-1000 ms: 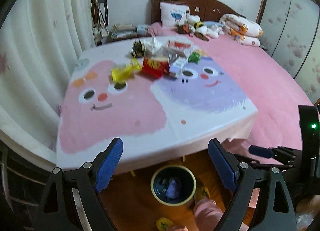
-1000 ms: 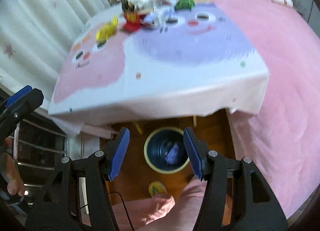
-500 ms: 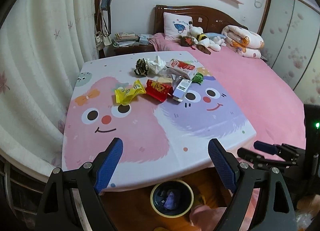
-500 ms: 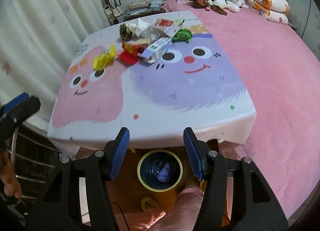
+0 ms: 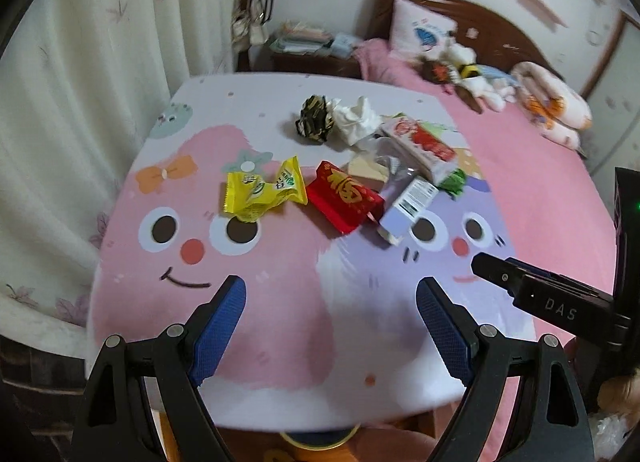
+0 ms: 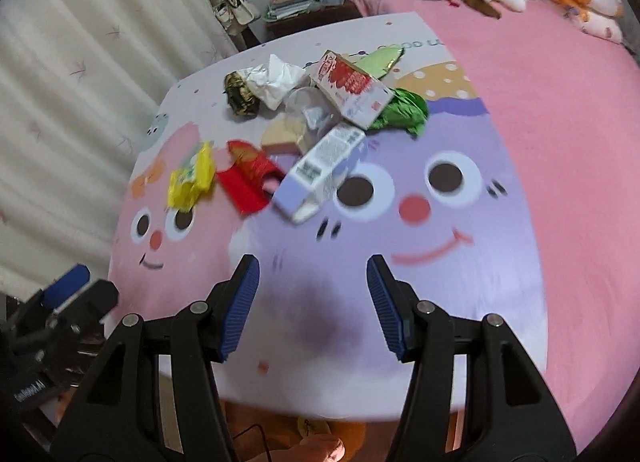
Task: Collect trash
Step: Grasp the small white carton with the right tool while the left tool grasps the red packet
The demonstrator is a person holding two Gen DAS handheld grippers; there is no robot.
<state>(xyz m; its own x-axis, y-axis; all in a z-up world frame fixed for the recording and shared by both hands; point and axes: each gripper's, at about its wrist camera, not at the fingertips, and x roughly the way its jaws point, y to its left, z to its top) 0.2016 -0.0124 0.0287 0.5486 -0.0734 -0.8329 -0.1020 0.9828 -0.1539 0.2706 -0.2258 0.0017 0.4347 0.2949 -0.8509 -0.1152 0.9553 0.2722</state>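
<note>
Carton [image 6: 320, 174] lies flat, long axis pointing toward right tool [image 6: 313, 294].

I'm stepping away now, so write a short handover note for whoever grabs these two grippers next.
Left gripper: open, empty, hovering over the near table edge.
Right gripper: open, empty, also over the near edge.
Trash sits in a heap mid-table: yellow wrapper, red packet, purple-white carton, red-white box, green wrapper, white tissue, dark crumpled wrapper.
The bin's rim shows just below the table edge.
Done: nothing is gripped now.
Left: pick up every piece and drop it in the bin.
</note>
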